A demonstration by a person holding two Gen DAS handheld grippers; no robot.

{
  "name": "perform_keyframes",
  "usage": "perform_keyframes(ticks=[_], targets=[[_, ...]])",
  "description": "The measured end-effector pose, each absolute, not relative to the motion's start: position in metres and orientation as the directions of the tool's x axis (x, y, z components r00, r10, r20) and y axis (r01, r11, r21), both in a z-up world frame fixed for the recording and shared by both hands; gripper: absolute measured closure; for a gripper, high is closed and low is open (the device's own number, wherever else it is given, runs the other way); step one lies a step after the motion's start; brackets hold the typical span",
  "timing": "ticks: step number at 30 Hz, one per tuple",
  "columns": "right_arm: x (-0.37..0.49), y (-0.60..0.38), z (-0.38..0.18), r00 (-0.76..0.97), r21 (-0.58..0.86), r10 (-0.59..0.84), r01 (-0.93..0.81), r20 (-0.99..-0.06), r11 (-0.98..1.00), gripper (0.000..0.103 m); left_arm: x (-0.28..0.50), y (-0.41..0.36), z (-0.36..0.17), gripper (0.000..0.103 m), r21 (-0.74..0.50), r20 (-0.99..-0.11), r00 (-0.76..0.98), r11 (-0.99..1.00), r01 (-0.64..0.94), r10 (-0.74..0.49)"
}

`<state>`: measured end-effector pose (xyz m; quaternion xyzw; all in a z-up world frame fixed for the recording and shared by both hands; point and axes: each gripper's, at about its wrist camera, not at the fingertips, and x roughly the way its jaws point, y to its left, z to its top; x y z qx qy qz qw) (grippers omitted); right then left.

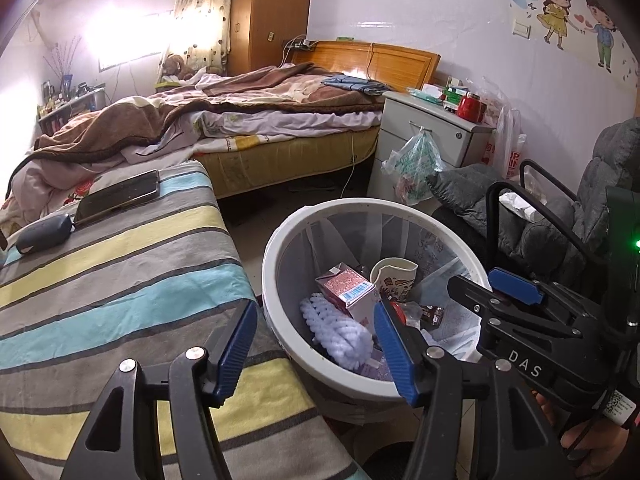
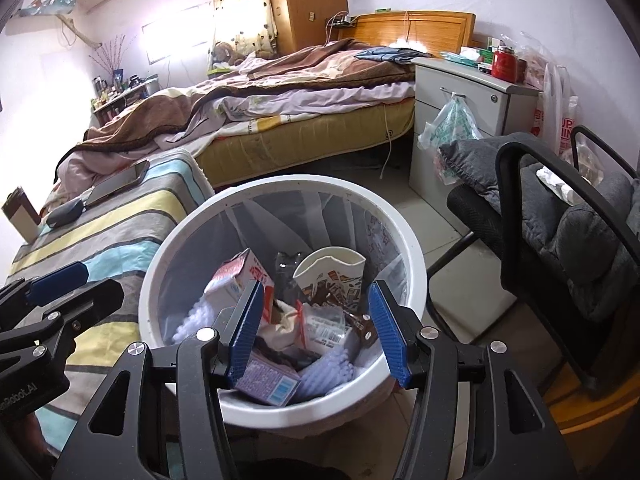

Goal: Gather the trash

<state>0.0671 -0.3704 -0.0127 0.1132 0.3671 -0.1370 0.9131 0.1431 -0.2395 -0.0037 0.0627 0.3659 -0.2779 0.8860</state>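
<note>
Both grippers hang over the bin point(image 2: 400, 248), right gripper point(image 2: 316, 328) and left gripper point(image 1: 316, 348) spread apart and empty. Trash, a carton point(image 2: 240, 280) and cup point(image 2: 332, 272) among it, lies inside. Best next: lift clear without snagging the liner point(image 2: 280, 216).

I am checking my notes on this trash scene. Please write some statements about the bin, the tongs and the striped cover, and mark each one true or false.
1. The white bin holds a paper cup. True.
2. The right tongs grip a carton. False: they are open, nothing between the pads.
3. A phone lies on the striped cover. True.
4. The left tongs are open. True.
5. The bin is empty. False: cartons and wrappers lie in it.
</note>
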Motion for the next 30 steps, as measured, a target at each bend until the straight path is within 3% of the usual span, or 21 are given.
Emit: perform_keyframes(ticks=[17,30], targets=[[0.010,-0.338,0.008,0.787,0.131,-0.203,0.337,-0.582,0.932,0.047,0.075,-0.206,0.011,0.042,0.003,-0.590,0.714,0.883,0.468,-0.377],[-0.005,-0.316,0.002,0.794,0.084,-0.249,0.351,-0.554,0.933,0.047,0.047,-0.186,0.006,0.042,0.008,-0.567,0.745,0.902,0.432,-0.351]])
